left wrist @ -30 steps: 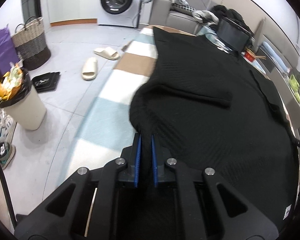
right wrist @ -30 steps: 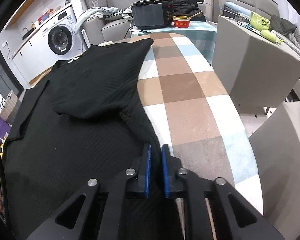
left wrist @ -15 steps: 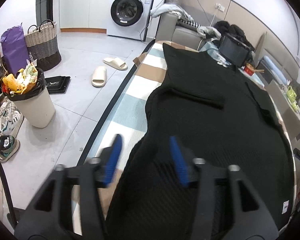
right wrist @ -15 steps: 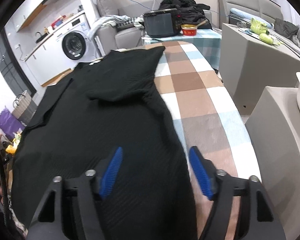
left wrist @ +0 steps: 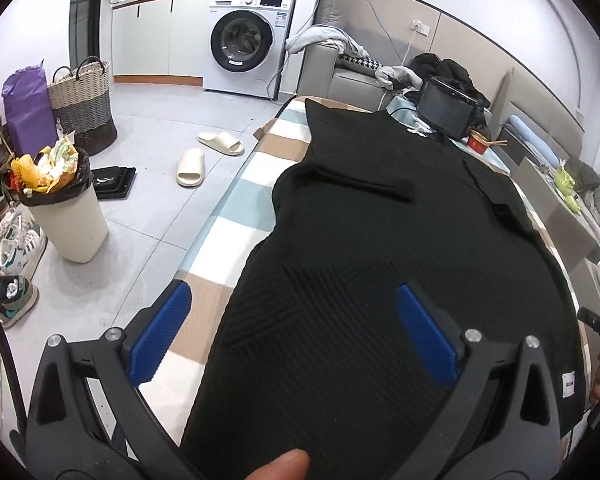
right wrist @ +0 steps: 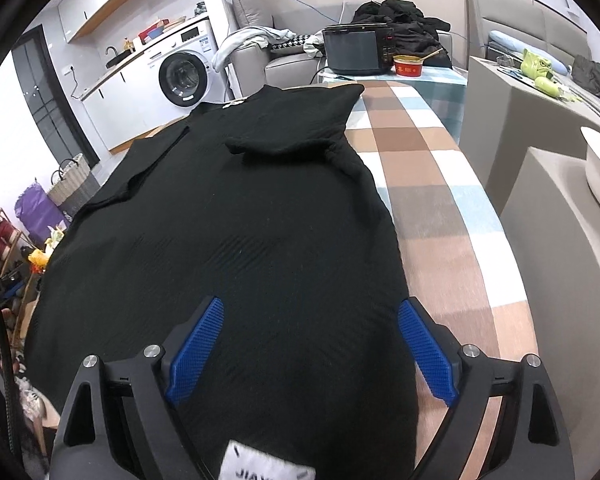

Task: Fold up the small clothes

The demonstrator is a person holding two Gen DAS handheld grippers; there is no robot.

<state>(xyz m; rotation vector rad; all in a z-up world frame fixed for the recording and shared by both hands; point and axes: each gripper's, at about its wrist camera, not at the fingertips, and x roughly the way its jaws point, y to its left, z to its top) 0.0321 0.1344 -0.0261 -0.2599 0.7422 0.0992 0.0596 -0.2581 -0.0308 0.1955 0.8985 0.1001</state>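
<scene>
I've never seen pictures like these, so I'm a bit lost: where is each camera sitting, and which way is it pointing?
Left wrist view: rides on the left claw, looking down along the black garment toward the washing machine; its opening blue pads and a fingertip show.
Right wrist view: rides on the right claw, looking over the same garment toward a black appliance; its opening pads show, nothing pinched.
Shared: the garment, the checked cloth, the washing machine, the sofa.

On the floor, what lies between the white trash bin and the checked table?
In the left wrist view, only bare grey floor lies between the trash bin and the checked table; the two slippers lie farther back.
</scene>
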